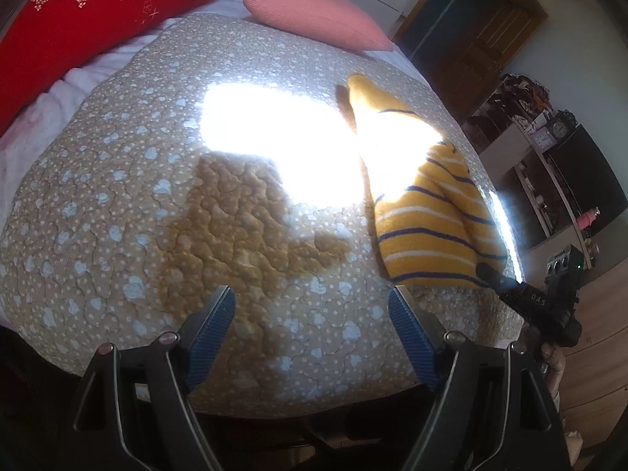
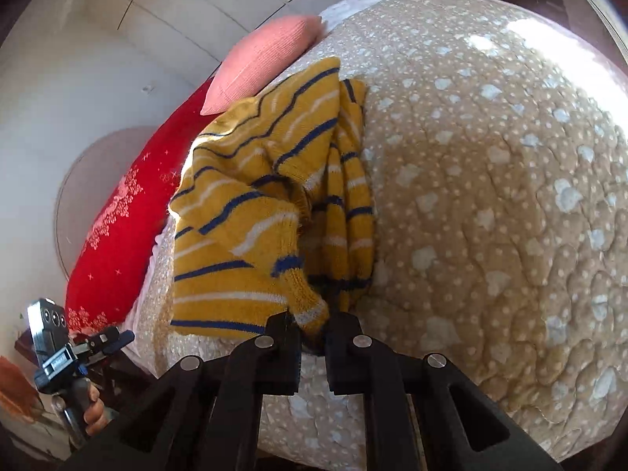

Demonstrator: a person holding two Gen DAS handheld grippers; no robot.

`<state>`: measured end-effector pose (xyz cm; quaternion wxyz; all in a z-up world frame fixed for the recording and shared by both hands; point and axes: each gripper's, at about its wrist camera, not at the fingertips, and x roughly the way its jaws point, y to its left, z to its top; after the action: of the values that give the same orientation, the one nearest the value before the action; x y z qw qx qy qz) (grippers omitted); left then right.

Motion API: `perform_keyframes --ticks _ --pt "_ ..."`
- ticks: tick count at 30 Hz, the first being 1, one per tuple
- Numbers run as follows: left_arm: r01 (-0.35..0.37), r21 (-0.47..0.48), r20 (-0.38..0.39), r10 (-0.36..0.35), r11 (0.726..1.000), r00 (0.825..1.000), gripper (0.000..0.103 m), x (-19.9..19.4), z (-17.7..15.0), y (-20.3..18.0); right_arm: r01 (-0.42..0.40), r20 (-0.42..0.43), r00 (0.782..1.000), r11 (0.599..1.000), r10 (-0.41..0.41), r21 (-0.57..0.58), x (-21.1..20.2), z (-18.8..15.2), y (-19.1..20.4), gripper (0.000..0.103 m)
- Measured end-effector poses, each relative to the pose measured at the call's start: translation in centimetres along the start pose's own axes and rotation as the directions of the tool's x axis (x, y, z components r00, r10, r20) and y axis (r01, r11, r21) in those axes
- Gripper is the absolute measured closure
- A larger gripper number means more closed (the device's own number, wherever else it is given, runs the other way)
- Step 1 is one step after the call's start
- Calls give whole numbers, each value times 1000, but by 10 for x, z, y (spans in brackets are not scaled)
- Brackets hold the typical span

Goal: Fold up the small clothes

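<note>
The right gripper (image 2: 313, 324) clamps the rumpled sweater (image 2: 271, 212) at lower centre; the left gripper (image 1: 312, 314) gapes, idle. Folding looks barely begun.

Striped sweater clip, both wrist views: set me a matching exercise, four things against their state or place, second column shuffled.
Things:
1. striped sweater
2. left claw
3. pink pillow
4. red pillow

States:
A. wide open, holding nothing
B. plain, at the far end of the quilt
C. white flower print
D. pinched at its near edge by the right claw

Pairs: 1-D, 2-A, 3-B, 4-C
</note>
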<state>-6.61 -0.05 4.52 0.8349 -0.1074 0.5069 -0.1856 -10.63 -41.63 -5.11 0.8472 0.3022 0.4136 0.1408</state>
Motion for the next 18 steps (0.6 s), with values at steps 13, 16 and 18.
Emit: perform_keyframes --ticks 13,16,18 --pt "-40 38 -11 40 998 999 24 8 -1 -7 132 153 980 991 -127 -22 32 114 17 56" --pt "-73 62 6 73 995 997 24 3 0 -9 48 -64 997 998 -51 -37 80 136 12 91" --pt "-84 63 18 83 994 996 24 0 1 -6 64 -42 997 994 -68 -83 82 150 19 93"
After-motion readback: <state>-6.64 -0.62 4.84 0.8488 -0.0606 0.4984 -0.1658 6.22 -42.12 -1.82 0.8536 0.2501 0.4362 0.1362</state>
